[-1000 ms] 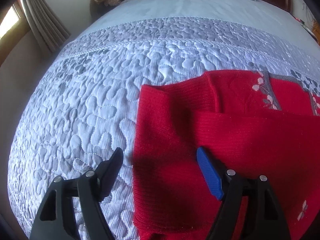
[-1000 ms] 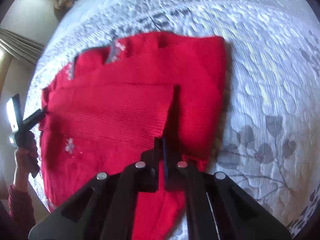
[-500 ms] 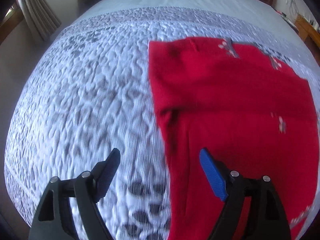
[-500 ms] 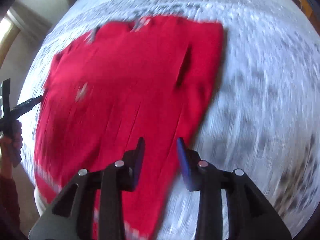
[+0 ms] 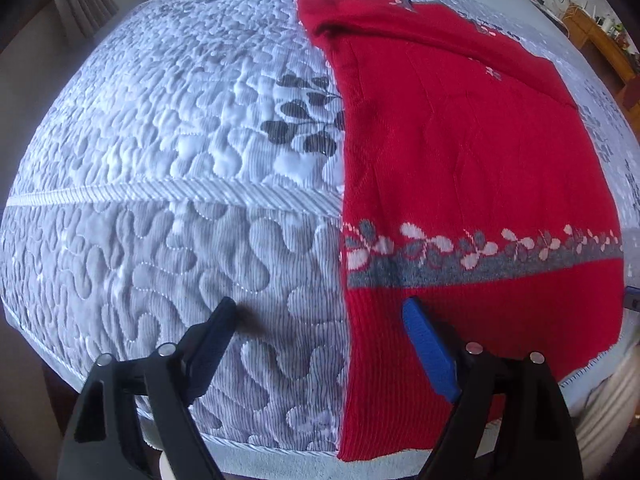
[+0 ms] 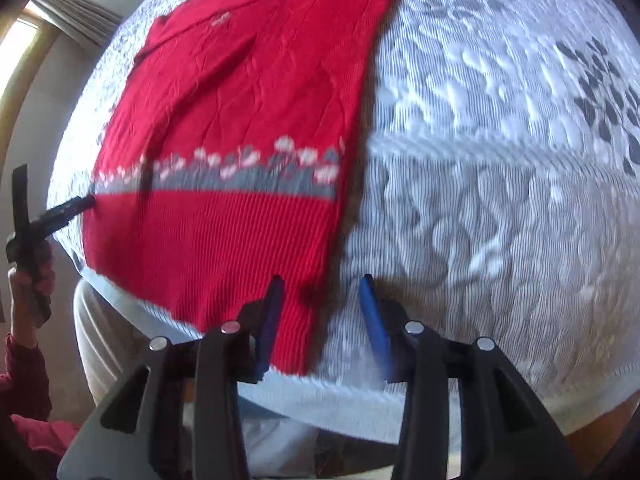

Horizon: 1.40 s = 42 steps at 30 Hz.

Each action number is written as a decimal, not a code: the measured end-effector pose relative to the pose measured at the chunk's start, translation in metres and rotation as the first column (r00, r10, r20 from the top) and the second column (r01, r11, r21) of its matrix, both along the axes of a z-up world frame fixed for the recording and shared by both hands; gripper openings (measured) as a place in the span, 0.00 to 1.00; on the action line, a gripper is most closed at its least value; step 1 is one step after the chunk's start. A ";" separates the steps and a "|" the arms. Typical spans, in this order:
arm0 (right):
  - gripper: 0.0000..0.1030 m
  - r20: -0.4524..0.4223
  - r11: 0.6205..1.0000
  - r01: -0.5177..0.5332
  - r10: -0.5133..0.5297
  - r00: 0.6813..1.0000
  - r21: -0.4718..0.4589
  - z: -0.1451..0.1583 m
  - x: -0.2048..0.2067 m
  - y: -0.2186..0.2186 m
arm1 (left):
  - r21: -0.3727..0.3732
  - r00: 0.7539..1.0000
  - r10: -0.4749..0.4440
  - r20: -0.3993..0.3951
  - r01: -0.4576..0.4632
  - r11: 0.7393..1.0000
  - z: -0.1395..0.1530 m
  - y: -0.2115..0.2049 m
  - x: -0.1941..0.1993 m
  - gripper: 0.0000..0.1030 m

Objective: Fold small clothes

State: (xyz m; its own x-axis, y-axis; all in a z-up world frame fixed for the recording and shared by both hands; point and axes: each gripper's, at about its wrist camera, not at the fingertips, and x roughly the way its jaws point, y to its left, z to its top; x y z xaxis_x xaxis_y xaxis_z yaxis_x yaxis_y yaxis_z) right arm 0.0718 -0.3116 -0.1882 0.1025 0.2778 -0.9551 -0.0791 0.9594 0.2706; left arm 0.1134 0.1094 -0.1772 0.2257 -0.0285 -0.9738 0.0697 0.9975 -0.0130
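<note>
**Both grippers hovering empty over the hem of the red sweater**

You are holding both grippers steeply downward above the near edge of the bed [image 5: 120, 184], where the quilted grey-white cover rolls over the side. The red sweater [image 5: 460, 152] is lying flat on that cover, its ribbed hem reaching the near edge and its far end running up toward the middle of the bed. A grey band with pale flowers [image 5: 480, 256] is crossing the sweater just above the ribbing.

Your left gripper [image 5: 320, 312] is spreading wide, its jaws opening further at this moment. It is straddling the sweater's left border: the black fingertip is hanging over bare quilt, the blue pad [image 5: 428, 352] over the red ribbing. Nothing is being pinched between them.

Your right gripper [image 6: 320, 292] is standing at a narrower gap, and its jaws are opening too. It is straddling the sweater's right border near the hem corner, one blue pad [image 6: 268, 320] over the knit and the other over the quilt. No cloth is being gripped; whether the tips are brushing the fabric, you cannot tell from these views.

In the right wrist view, your left hand [image 6: 30, 276] is showing at the far side of the sweater, wrapped around the gripper's handle with a dark red sleeve [image 6: 24, 376] below it, the tool's tip reaching the sweater's edge beside the grey band.
</note>
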 end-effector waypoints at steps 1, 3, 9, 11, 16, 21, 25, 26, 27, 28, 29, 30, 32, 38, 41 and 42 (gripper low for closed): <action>0.39 -0.003 1.000 -0.005 0.005 1.000 0.005 0.000 -0.003 0.002 | -0.009 1.000 0.003 -0.004 -0.003 1.000 0.000 0.000 -0.003 0.83; 0.40 -0.017 1.000 -0.003 0.003 1.000 0.022 -0.003 -0.009 0.004 | -0.014 1.000 0.006 -0.014 -0.007 1.000 -0.001 -0.002 -0.008 0.83; 0.40 -0.022 0.999 -0.026 0.027 0.999 0.036 -0.015 -0.012 0.025 | -0.058 0.999 0.026 -0.044 -0.028 0.998 -0.007 -0.005 -0.025 0.87; 0.30 -0.007 0.999 -0.047 0.047 0.999 0.009 -0.014 -0.014 0.029 | -0.053 0.999 0.001 -0.045 -0.003 0.999 -0.007 -0.011 -0.031 0.86; 0.07 0.016 0.995 -0.036 0.035 0.999 0.088 -0.005 -0.018 0.025 | -0.084 0.999 -0.006 -0.051 0.001 0.997 -0.001 -0.009 -0.044 0.47; 0.07 0.068 0.986 -0.037 0.026 0.997 0.161 0.016 -0.021 0.016 | -0.240 0.996 0.029 -0.081 -0.048 0.970 0.009 0.005 -0.054 0.07; 0.06 0.098 0.974 -0.038 0.016 0.995 0.224 0.035 -0.018 0.009 | -0.323 0.997 0.042 -0.057 -0.059 0.945 0.027 0.014 -0.059 0.07; 0.06 0.102 0.969 -0.036 0.012 0.995 0.246 0.039 -0.016 0.007 | -0.355 0.997 0.049 -0.057 -0.066 0.932 0.034 0.019 -0.049 0.07; 0.06 0.109 0.963 -0.034 0.005 0.994 0.268 0.045 -0.011 0.003 | -0.369 0.997 0.057 -0.050 -0.071 0.926 0.038 0.020 -0.043 0.07; 0.06 0.114 0.959 -0.032 0.000 0.993 0.281 0.048 -0.007 0.000 | -0.379 0.997 0.063 -0.039 -0.073 0.922 0.044 0.024 -0.036 0.07; 0.06 0.120 0.956 -0.028 -0.008 0.993 0.293 0.053 -0.001 -0.002 | -0.388 0.997 0.072 -0.027 -0.077 0.918 0.049 0.027 -0.030 0.07; 0.06 0.126 0.953 -0.020 -0.020 0.992 0.304 0.057 0.007 -0.006 | -0.396 0.996 0.085 -0.018 -0.086 0.914 0.053 0.031 -0.024 0.07; 0.06 0.135 0.951 -0.005 -0.039 0.990 0.310 0.063 0.023 -0.011 | -0.417 0.992 0.123 -0.001 -0.112 0.902 0.062 0.041 -0.005 0.07; 0.06 0.109 0.944 0.058 -0.098 0.989 0.325 0.068 0.086 -0.025 | -0.398 0.990 0.142 0.025 -0.121 0.909 0.064 0.038 0.063 0.07; 0.06 0.081 0.947 0.086 -0.117 0.990 0.310 0.060 0.122 -0.029 | -0.376 0.988 0.154 0.025 -0.134 0.917 0.054 0.024 0.098 0.07; 0.06 0.058 0.946 0.105 -0.129 0.990 0.307 0.053 0.136 -0.031 | -0.375 0.988 0.156 0.021 -0.137 0.917 0.049 0.023 0.107 0.07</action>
